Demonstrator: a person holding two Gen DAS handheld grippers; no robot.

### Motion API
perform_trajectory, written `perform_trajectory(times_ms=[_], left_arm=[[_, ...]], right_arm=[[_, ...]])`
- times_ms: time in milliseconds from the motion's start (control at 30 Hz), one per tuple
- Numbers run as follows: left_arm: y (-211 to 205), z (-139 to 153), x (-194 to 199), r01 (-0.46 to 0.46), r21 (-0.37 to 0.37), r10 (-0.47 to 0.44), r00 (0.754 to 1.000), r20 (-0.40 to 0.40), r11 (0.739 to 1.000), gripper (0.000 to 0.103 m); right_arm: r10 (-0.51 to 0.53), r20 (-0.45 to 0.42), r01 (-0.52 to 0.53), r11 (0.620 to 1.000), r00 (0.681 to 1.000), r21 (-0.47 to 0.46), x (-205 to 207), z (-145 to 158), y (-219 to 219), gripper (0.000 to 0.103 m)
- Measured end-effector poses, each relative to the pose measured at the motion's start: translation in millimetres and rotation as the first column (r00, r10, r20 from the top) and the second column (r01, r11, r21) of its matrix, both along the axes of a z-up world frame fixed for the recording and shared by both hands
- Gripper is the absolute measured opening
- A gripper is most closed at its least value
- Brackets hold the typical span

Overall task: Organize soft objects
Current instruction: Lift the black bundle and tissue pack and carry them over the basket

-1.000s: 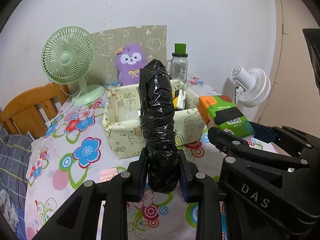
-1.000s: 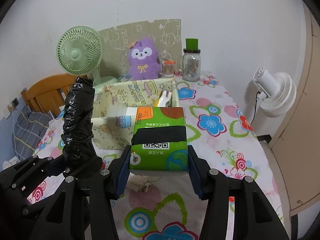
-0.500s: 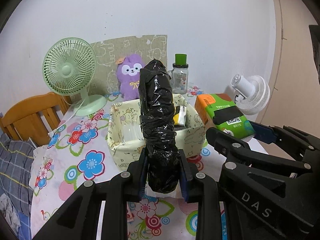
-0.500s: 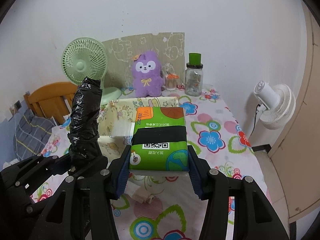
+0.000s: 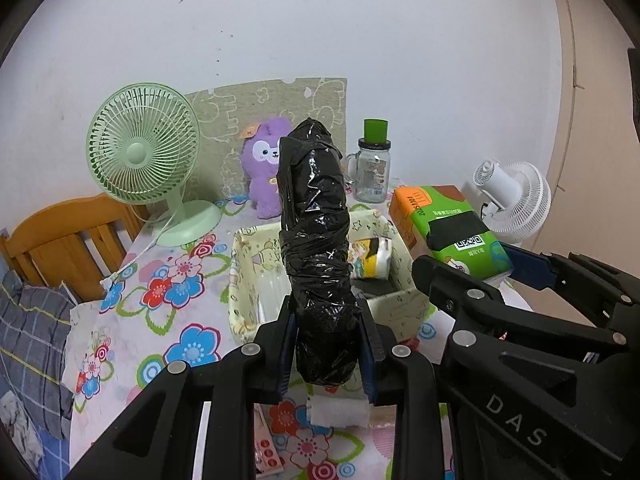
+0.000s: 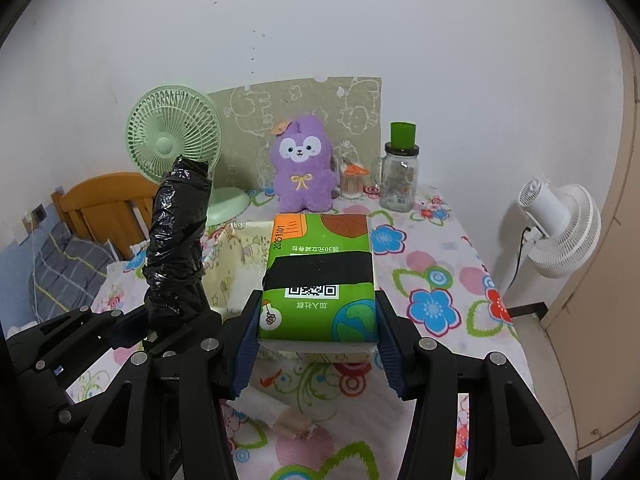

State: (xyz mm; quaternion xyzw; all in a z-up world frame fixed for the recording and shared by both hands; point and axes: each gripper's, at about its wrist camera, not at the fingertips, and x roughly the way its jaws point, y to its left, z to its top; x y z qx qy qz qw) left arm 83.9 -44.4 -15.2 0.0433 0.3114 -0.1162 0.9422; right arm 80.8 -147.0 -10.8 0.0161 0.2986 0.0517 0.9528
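My left gripper (image 5: 328, 354) is shut on the lower end of a black plastic-wrapped roll (image 5: 316, 240), which stands upright above the table. That roll (image 6: 178, 236) also shows at the left of the right wrist view. My right gripper (image 6: 318, 340) is shut on a green and orange tissue pack (image 6: 318, 276), held flat above the table; the pack (image 5: 448, 230) appears at the right of the left wrist view. Below and beyond both lies a cream fabric basket (image 5: 244, 280) with a yellow printed packet (image 5: 370, 260) inside. A purple plush bunny (image 6: 304, 168) sits against the back wall.
A green desk fan (image 5: 144, 152) stands back left, a glass jar with green lid (image 6: 400, 172) back right, a white fan (image 6: 560, 224) beyond the table's right edge. A wooden chair (image 5: 64, 240) and grey plaid cloth (image 5: 28, 340) are left. White folded tissue (image 5: 340, 412) lies on the floral tablecloth (image 6: 432, 264).
Both grippers have risen with their loads still gripped; the basket and table now sit lower and farther in both views.
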Motion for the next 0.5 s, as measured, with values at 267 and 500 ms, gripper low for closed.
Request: perform_trajectory(times_ms=[267,500], left_arm=[[1,5,16,-0.005,0.001,0.005,1.000,0.012,1.000,0.027],[-1,7,30,0.000,0.009,0.000,1.000,0.022,1.000,0.027]], right_arm=[[0.005,0.011,-0.005,1.000,1.000,0.000,18,7,1,0.055],[0.005,0.021,-0.005,1.000,1.000,0.005,30,9,-1,0.055]])
